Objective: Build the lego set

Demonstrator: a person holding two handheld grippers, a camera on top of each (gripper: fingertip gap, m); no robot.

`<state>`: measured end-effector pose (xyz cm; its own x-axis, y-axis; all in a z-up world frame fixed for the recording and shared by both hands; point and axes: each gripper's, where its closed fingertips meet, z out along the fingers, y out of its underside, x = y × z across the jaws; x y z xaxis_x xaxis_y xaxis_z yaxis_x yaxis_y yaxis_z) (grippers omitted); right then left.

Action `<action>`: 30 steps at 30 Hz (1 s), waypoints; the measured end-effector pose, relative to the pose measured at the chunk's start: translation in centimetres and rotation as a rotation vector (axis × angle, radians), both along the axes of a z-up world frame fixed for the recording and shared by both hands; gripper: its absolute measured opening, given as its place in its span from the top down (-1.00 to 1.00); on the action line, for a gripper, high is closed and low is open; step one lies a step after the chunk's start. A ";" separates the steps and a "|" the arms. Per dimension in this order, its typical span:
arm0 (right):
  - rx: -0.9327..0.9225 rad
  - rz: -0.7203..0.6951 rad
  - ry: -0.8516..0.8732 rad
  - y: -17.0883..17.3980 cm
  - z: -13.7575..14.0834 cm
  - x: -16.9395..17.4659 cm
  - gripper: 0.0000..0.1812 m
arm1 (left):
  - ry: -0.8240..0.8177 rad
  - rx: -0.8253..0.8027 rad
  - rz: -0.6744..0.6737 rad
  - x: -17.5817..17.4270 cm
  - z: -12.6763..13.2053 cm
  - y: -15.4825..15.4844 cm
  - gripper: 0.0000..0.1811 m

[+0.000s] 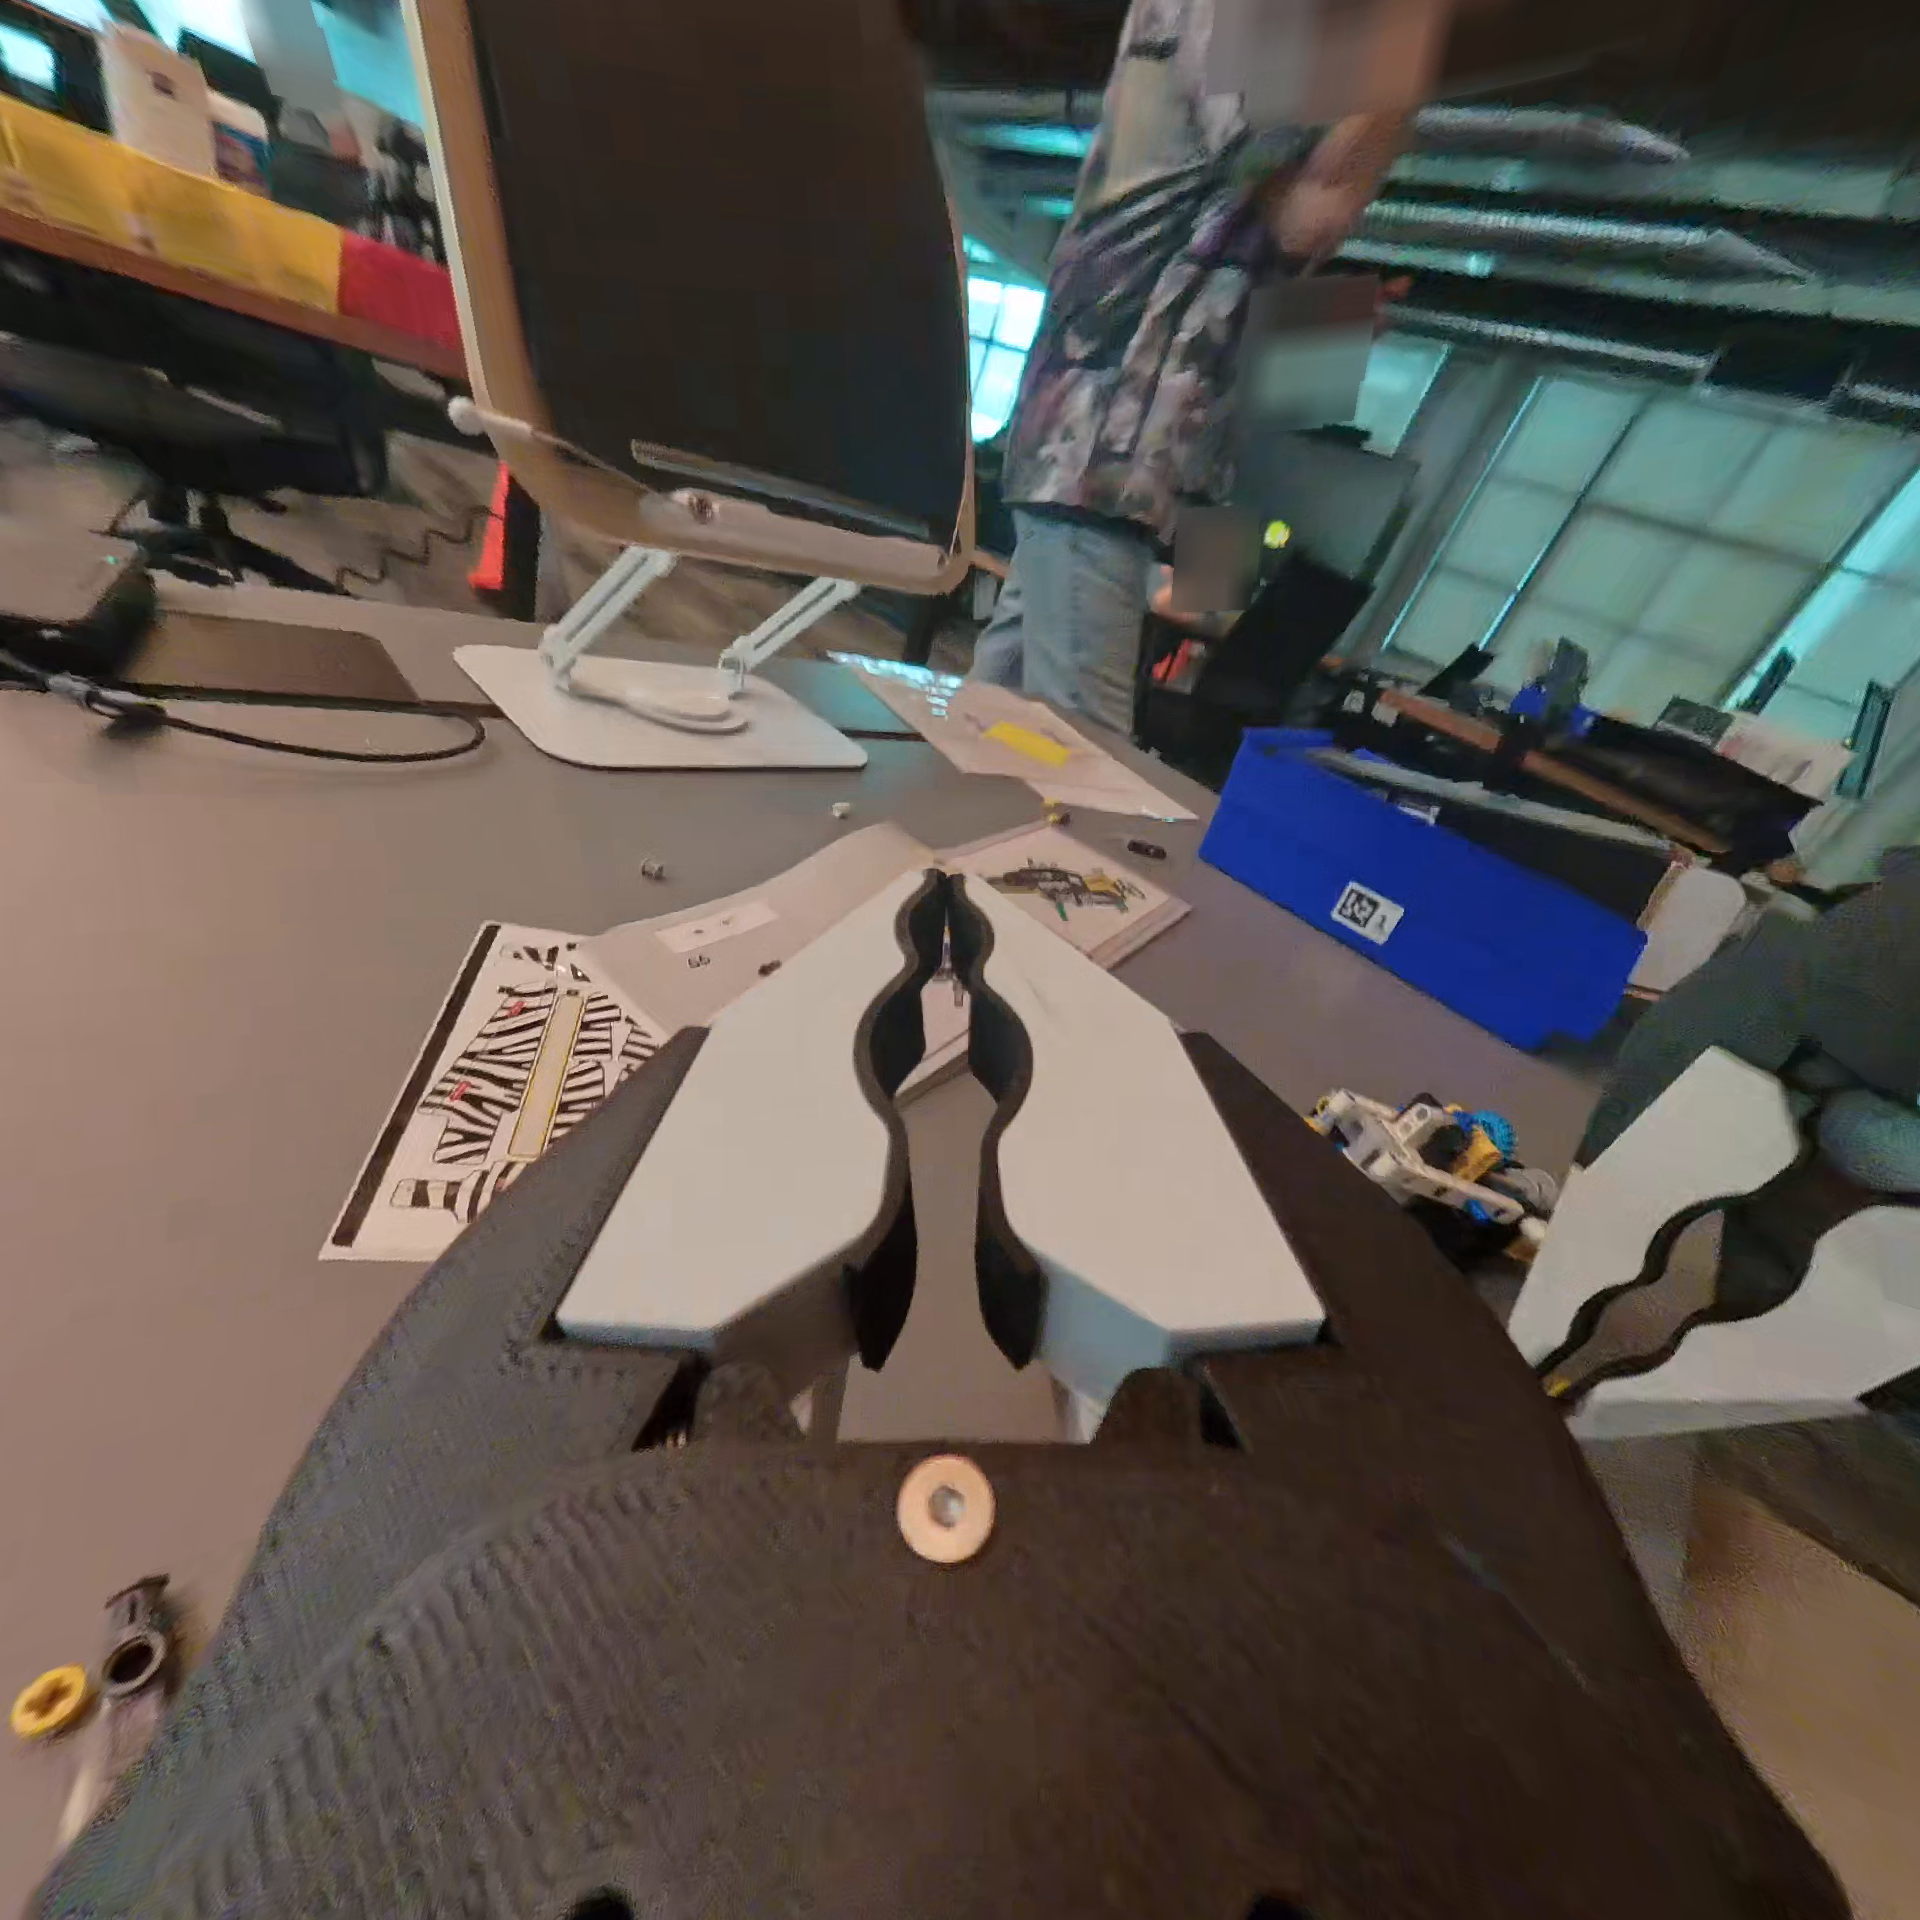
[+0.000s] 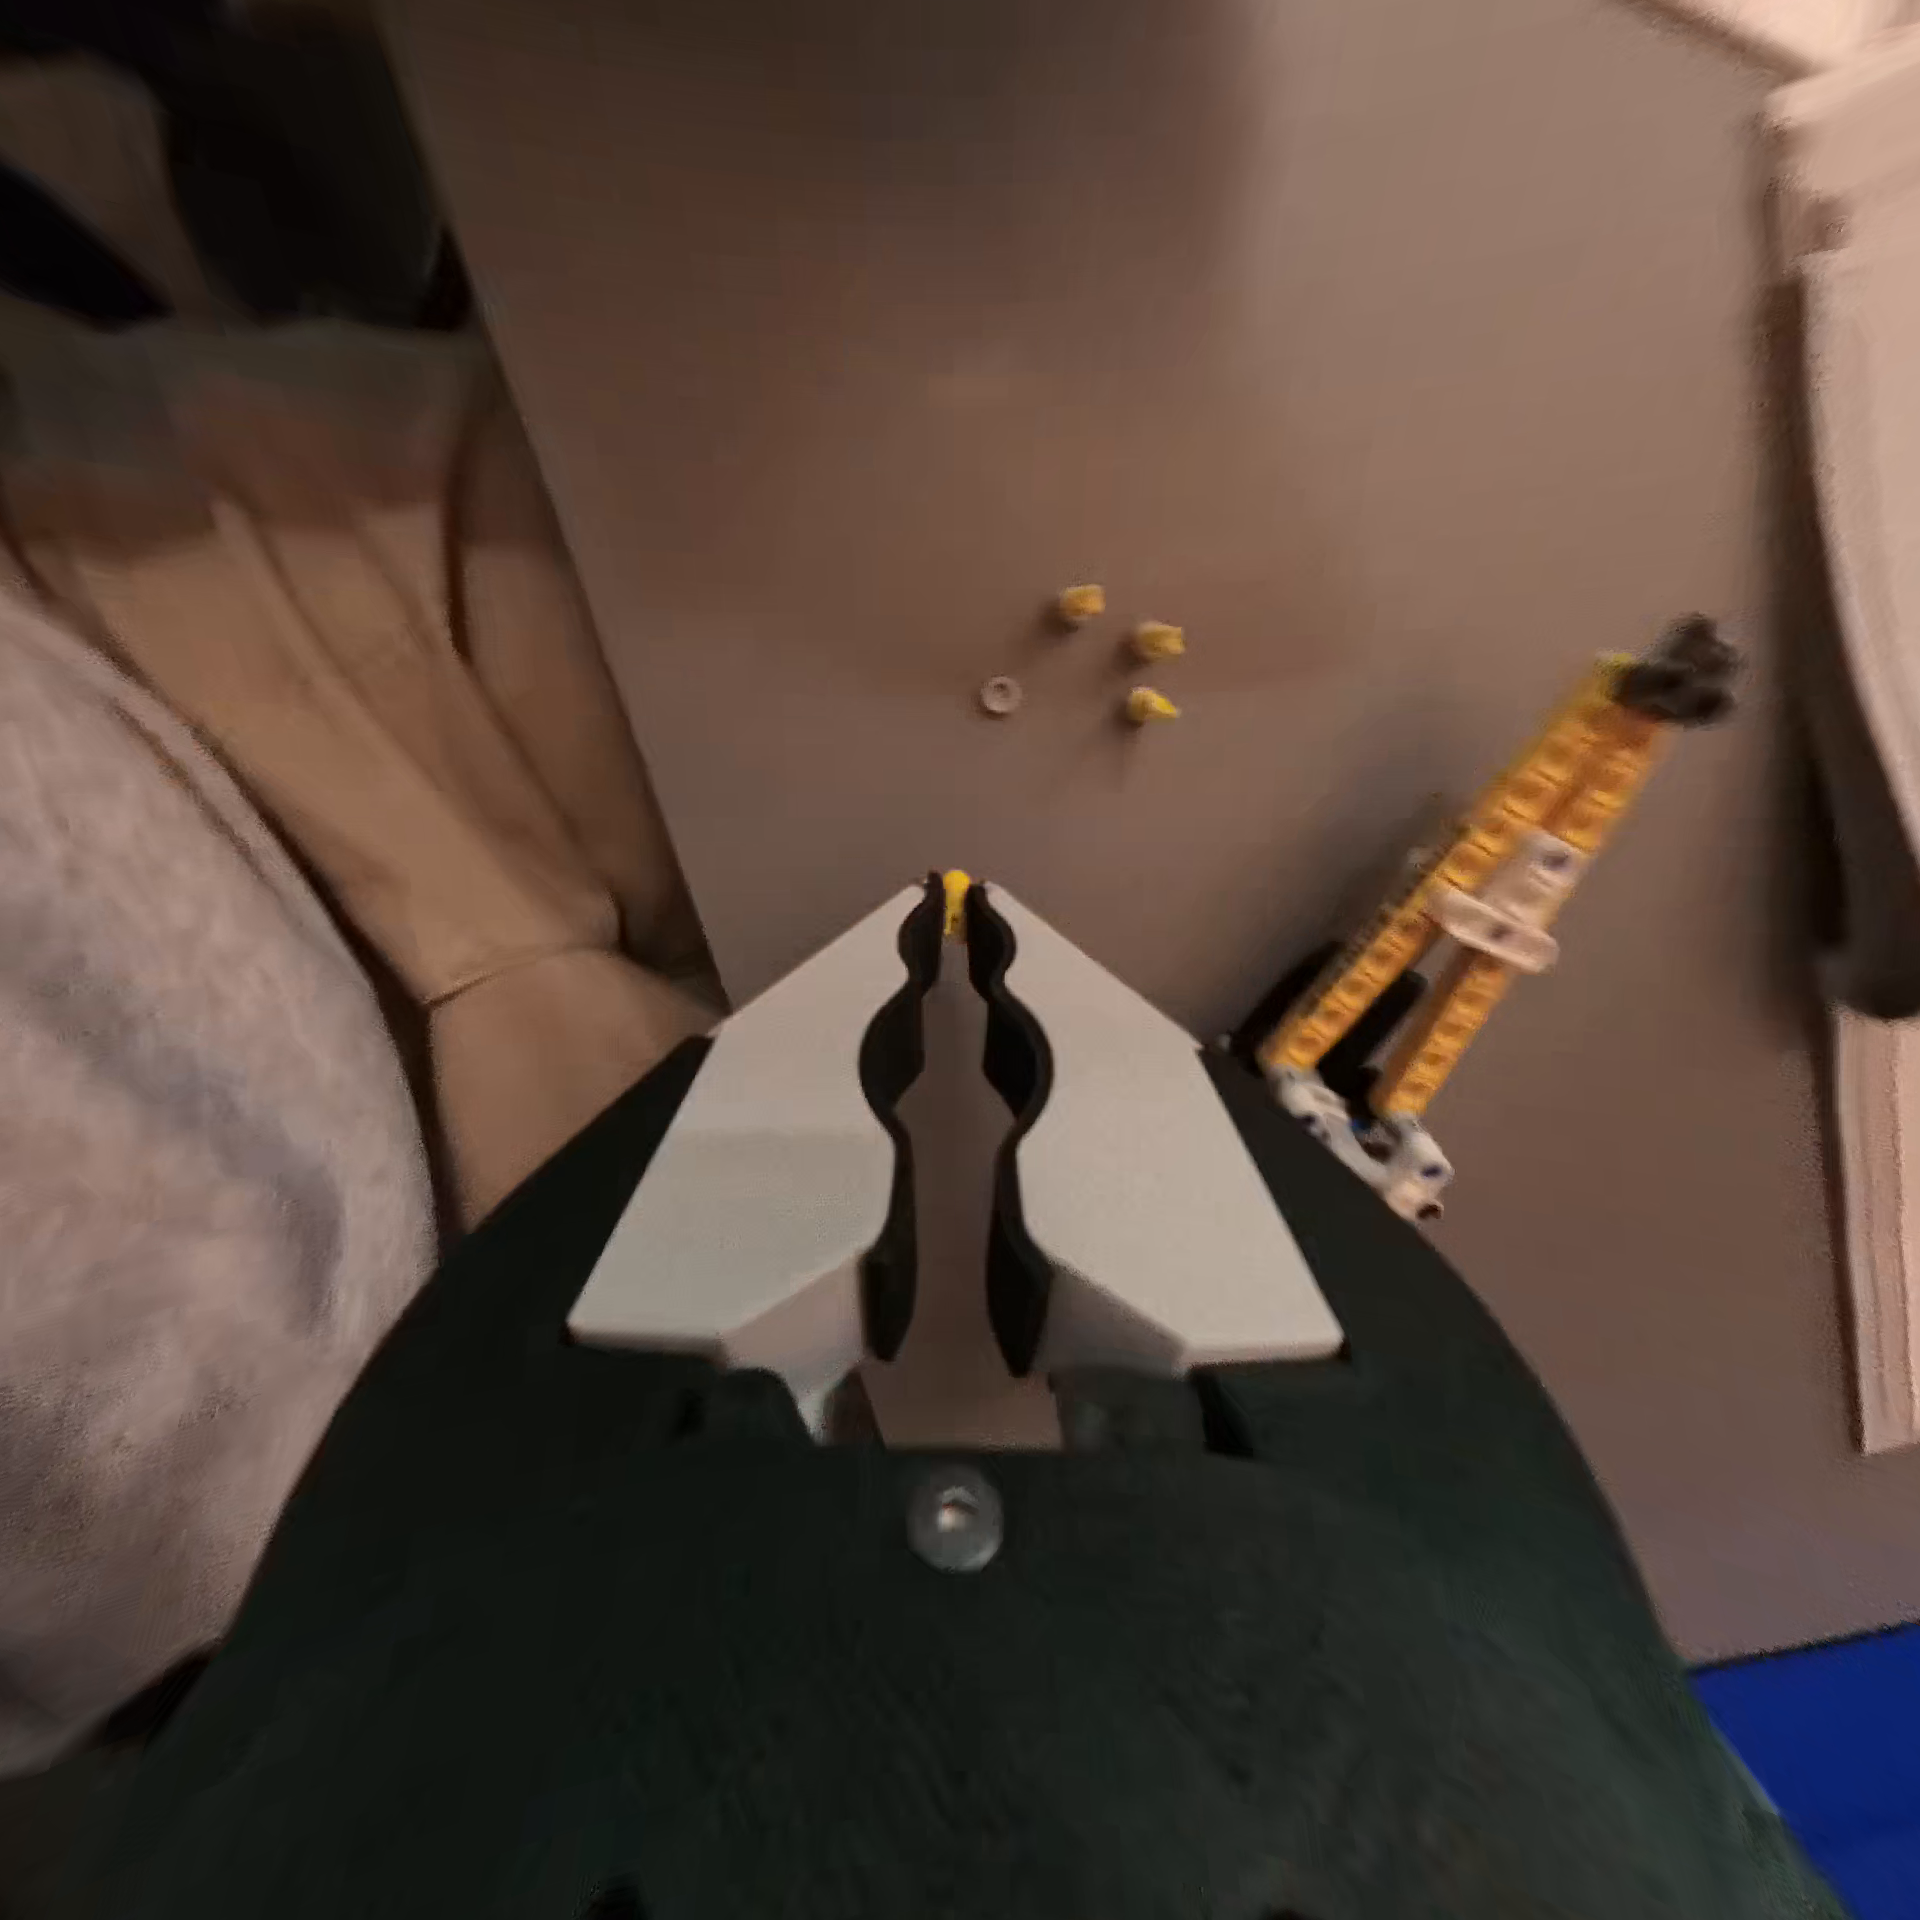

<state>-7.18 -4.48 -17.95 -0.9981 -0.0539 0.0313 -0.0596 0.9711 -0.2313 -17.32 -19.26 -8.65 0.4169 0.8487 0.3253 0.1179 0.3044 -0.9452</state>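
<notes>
My left gripper (image 1: 945,883) is shut and empty, held above the open instruction booklet (image 1: 582,1029) on the grey table. A partly built model (image 1: 1439,1158) of white, yellow and blue pieces lies to its right, next to my right gripper (image 1: 1558,1361). In the right wrist view my right gripper (image 2: 954,885) is shut on a small yellow pin (image 2: 954,902) at its tips. Ahead of it lie three loose yellow pins (image 2: 1141,652) and a small grey ring (image 2: 1000,696). A yellow beam assembly (image 2: 1475,894) with a black end piece lies to the right.
A tablet on a white stand (image 1: 665,717) stands at the back of the table. A blue bin (image 1: 1434,904) sits at the right edge. A yellow pin (image 1: 47,1699) and a black connector (image 1: 135,1652) lie at the near left. A person stands behind the table. Some 20 centimetres of space lies between my two pairs of fingers.
</notes>
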 end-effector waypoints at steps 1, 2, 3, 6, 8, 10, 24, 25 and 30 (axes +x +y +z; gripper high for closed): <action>0.049 0.033 -0.014 -0.1 -0.6 0.3 0.97 | -0.016 0.003 -0.022 0.1 -0.1 0.0 1.00; 0.084 0.057 -0.013 -0.4 -1.1 0.3 0.97 | -0.028 0.017 -0.050 0.2 -0.1 0.1 1.00; 0.114 0.082 -0.015 -0.7 -1.6 0.3 0.97 | -0.042 0.040 -0.070 0.3 -0.3 0.0 1.00; 0.185 0.162 0.008 -1.6 -2.3 -0.3 0.97 | -0.074 0.131 -0.096 0.5 -0.5 -0.9 1.00; 0.215 0.204 0.016 -2.2 -2.4 -0.5 0.97 | -0.078 0.182 -0.114 0.7 -0.3 -1.9 1.00; 0.235 0.233 0.015 -2.8 -2.4 -0.7 0.97 | -0.074 0.217 -0.096 0.7 0.0 -3.2 1.00; 0.260 0.265 -0.011 -3.4 -3.6 -0.5 0.97 | -0.066 0.280 -0.068 0.9 0.0 -4.6 1.00; 0.260 0.266 -0.010 -3.4 -3.6 -0.5 0.97 | -0.069 0.277 -0.068 0.9 0.0 -4.6 1.00; 0.274 0.279 0.000 -3.4 -3.6 -0.6 0.97 | -0.072 0.280 -0.067 1.0 -0.1 -4.6 1.00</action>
<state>-7.75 -7.87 -21.52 -0.9440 -0.3292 -0.0220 -0.3298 0.9434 0.0339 -16.34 -23.88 -8.79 0.4360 0.6931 0.5740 0.2105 0.5416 -0.8138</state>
